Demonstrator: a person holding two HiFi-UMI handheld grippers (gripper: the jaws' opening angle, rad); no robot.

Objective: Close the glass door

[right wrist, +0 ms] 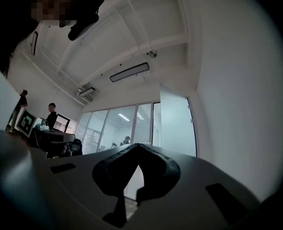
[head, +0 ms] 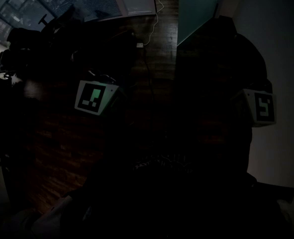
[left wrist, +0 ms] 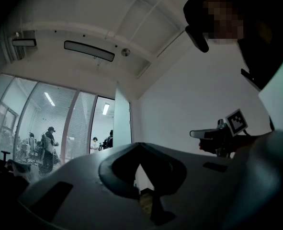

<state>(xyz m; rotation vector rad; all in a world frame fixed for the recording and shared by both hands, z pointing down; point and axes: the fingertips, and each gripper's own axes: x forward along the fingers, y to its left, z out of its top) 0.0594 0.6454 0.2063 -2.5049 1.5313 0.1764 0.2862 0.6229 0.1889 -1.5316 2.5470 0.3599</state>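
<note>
Glass door (right wrist: 177, 123) stands swung open at the far end of the room, beside the right-hand white wall (right wrist: 237, 104), well apart from both grippers. Left gripper (left wrist: 139, 146) and right gripper (right wrist: 139, 146) have their jaws pressed together, holding nothing. Closing looks not yet begun.

Head view: looks steeply down at floor (head: 156, 59); glass door (head: 199, 9) at 1 o'clock. Both gripper views: tilted slightly up under ceiling (left wrist: 131, 13), the same door shared, well off.
</note>
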